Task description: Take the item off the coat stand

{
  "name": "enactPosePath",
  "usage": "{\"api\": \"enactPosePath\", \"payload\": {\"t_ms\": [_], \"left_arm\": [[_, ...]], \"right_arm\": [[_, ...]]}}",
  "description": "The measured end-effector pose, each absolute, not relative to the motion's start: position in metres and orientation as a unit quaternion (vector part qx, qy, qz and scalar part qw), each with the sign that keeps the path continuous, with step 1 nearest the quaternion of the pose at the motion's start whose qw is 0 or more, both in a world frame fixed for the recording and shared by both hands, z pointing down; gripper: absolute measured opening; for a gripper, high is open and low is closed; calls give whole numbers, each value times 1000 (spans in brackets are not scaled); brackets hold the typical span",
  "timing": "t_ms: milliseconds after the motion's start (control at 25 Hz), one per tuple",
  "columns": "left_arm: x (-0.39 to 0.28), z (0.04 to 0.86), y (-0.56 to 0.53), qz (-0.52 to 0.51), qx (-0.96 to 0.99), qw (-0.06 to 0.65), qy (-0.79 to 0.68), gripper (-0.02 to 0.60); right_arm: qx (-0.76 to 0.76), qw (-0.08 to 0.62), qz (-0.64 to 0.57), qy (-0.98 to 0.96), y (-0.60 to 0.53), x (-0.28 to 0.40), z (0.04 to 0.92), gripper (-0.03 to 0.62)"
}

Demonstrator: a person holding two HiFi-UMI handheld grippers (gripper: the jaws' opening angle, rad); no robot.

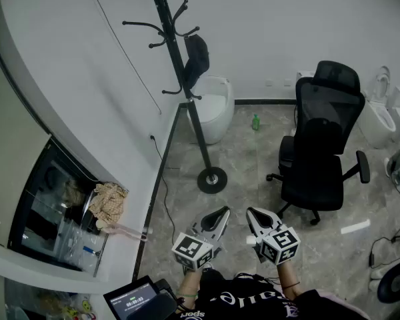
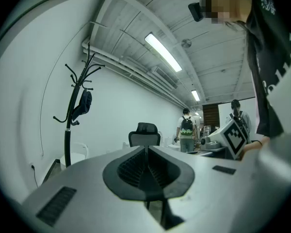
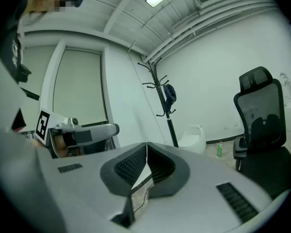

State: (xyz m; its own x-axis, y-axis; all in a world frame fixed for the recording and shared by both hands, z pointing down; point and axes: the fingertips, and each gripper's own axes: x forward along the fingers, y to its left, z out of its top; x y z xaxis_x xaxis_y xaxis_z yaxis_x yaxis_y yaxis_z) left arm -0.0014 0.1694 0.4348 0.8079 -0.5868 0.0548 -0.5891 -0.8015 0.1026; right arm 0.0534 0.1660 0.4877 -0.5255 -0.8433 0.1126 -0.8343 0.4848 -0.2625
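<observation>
Here, at far left, a crumpled patterned cloth (image 1: pixel 108 204) lies on a ledge by the dark window recess. A tablet (image 1: pixel 132 303) sits at the lower edge, beside the person.

Right of these, the black coat stand (image 1: pixel 187 85) rises from its round base on the tiled floor, close to the white wall. The dark item (image 1: pixel 197 57) hangs from one of the stand's lower hooks on its right side, well apart from both grippers. A white rounded fixture (image 1: pixel 215 109) stands just behind the pole, and a small green bottle (image 1: pixel 256 122) stands on the floor to its right.

Lower centre, the left gripper (image 1: pixel 221 214) is held low in front of the person's body. Its marker cube is nearest the wrist and its tip is angled forward and slightly right, toward the stand's base. Its fingers are clenched together with nothing between them.

Just beside it, the right gripper (image 1: pixel 254 213) mirrors this pose, its tip angled forward and slightly left. Its fingers likewise meet along a closed seam and hold nothing. The two grippers are near each other but apart.

At right, a black office chair (image 1: pixel 321 149) faces the room.
</observation>
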Motion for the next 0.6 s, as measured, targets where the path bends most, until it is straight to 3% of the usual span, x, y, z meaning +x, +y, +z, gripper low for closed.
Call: {"api": "enactPosePath", "payload": {"t_ms": [600], "left_arm": [[8,439,127,12,942,59,-330,6]], "right_arm": [[-479,10,-153,864,128,68,500,17]]}}
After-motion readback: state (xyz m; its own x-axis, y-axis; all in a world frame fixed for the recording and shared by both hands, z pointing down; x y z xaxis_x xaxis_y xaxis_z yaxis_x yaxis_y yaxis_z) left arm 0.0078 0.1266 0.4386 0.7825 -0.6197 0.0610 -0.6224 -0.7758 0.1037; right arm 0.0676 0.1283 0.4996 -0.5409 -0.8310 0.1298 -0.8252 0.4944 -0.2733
